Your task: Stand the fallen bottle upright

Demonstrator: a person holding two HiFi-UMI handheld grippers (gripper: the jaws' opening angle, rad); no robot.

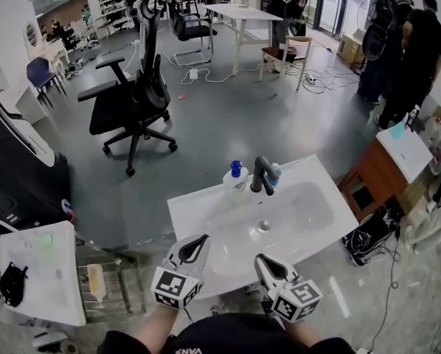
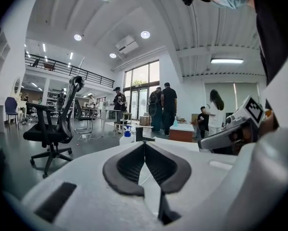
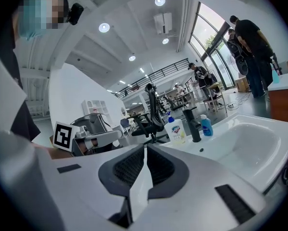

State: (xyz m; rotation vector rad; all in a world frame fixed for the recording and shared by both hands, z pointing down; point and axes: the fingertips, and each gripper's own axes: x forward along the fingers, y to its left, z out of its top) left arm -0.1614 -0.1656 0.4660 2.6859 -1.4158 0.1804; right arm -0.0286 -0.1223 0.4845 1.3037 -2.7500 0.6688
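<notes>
The left gripper (image 1: 203, 238) hovers over the near rim of the sink (image 1: 187, 211), on the near-left side of the faucet (image 1: 261, 175). Its jaws are pressed fully together with nothing between them. The right gripper (image 1: 259, 259) hangs beside it, almost straight in front of the faucet and nearer than the bowl. Its jaws meet at the tips too, and no object sits between the pads. Both point across the basin toward the faucet, slightly downward.

Between the grippers and the faucet lies the white bowl, with its drain (image 1: 262, 226) just in front of the faucet's base. The black faucet stands at the middle of the back rim, with its spout over the bowl.

A white pump bottle (image 1: 234, 177) with a blue top stands upright on the back rim, just left of the faucet. A smaller blue bottle (image 1: 275, 172) stands upright just right of it, partly hidden behind it in the head view. Neither bottle lies on its side, and neither is touched by a gripper.

Beyond the faucet and to its left a black office chair (image 1: 132, 102) stands on the grey floor. To the faucet's right is a wooden cabinet (image 1: 372, 177) with a white top. Farther back stands a white table (image 1: 239, 13), and far right of the faucet are several people (image 1: 408, 57).
</notes>
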